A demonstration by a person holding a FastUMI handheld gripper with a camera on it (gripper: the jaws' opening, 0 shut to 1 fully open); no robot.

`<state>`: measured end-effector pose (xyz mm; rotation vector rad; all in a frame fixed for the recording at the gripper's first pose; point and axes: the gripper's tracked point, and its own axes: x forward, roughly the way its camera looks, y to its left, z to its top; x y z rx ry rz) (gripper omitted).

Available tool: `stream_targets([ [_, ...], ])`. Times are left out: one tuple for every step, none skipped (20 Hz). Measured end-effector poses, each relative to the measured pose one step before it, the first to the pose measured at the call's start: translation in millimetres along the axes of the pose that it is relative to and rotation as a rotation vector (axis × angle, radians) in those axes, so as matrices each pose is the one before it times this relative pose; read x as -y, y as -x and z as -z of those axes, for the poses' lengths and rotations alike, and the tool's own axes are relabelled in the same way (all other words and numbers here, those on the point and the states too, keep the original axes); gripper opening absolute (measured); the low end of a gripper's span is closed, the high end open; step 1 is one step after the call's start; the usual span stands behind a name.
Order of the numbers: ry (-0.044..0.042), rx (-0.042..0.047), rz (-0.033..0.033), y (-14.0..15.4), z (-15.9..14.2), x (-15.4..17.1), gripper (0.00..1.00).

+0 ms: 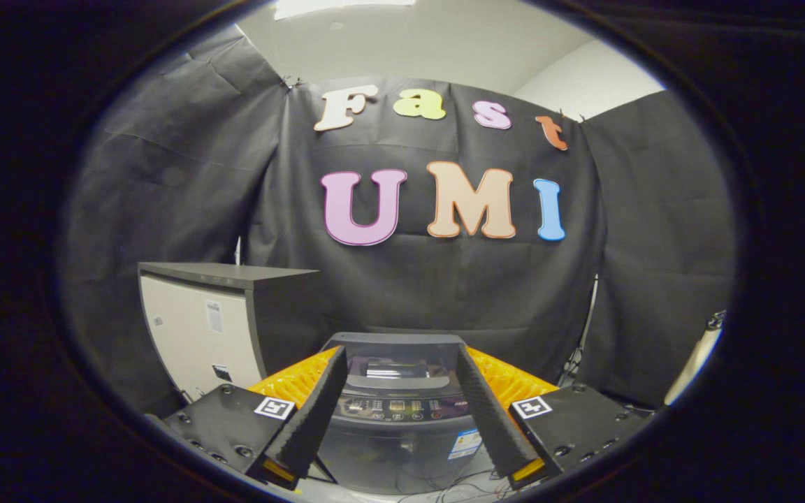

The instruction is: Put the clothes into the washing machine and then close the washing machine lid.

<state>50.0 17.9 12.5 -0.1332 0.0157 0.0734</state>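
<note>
We are holding the gripper (400, 391) with fingers (315, 412) spread wide, gripping nothing, framing the grey top-loading washing machine (397, 426) beyond them, its dark lid (397, 356) lying shut.

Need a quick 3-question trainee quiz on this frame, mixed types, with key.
1. True or false: the gripper holds a piece of clothing.
2. What stands beside the washing machine? A) a grey-topped cabinet B) a chair C) a sink
3. Fill in: the washing machine sits ____ the two fingers.

Key: 1 false, the fingers are spread with nothing in them; 2 A; 3 beyond, seen between them.
</note>
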Motion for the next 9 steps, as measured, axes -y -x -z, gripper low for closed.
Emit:
stream_targets([
  [-0.01991,-0.02148,-0.01808,3.43,10.20,-2.00,0.97],
  [-0.01931,-0.01391,-0.00610,3.68,8.82,1.86,0.97],
  [-0.02303,-0.00698,0.00600,4.75,6.30,3.86,0.97],
  [-0.03045,0.00484,0.01936,3.37,2.04,7.90,0.97],
  [-0.02753,0.01072,0.00577,0.92,-0.90,2.59,0.97],
  [-0.00263,-0.00603,-0.02130,2.28,5.13,-4.51,0.97],
  [0.01738,-0.01656,-0.01410,1.08,4.55,-1.04,0.97],
  [0.02528,-0.00489,0.00444,2.54,3.82,2.17,0.97],
  [0.01358,0.01109,-0.00074,3.53,-3.09,3.33,0.97],
])
